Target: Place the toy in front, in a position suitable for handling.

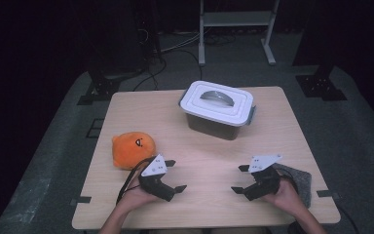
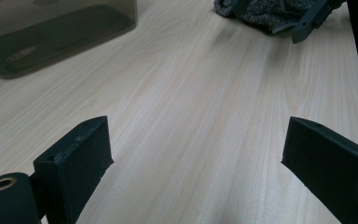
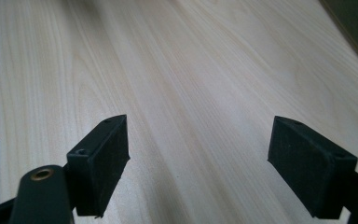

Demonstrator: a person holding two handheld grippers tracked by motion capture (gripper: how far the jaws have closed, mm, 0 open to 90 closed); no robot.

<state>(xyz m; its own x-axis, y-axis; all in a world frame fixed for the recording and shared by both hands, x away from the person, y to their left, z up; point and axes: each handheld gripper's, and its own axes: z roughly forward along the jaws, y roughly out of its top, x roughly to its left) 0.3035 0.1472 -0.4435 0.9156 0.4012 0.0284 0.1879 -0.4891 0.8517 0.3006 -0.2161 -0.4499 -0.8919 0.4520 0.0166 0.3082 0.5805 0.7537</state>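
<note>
An orange plush toy (image 1: 131,150) lies on the left of the wooden table (image 1: 199,146). A grey-sided storage box (image 1: 218,109) with a white lid and grey handle stands at the back middle; its dark wall (image 2: 51,32) also appears in the left gripper view. My left gripper (image 1: 175,175) rests open just right of the plush, with only bare wood between its jaws (image 2: 196,158). My right gripper (image 1: 239,179) is open too, facing the left one across the table's front, with nothing between its jaws (image 3: 200,154).
A grey felt cloth (image 1: 297,178) lies under the right hand at the front right corner, seen again as the cloth (image 2: 256,11) in the left gripper view. Behind the table stand dark stands and a metal frame (image 1: 236,29). Bare wood lies between the grippers.
</note>
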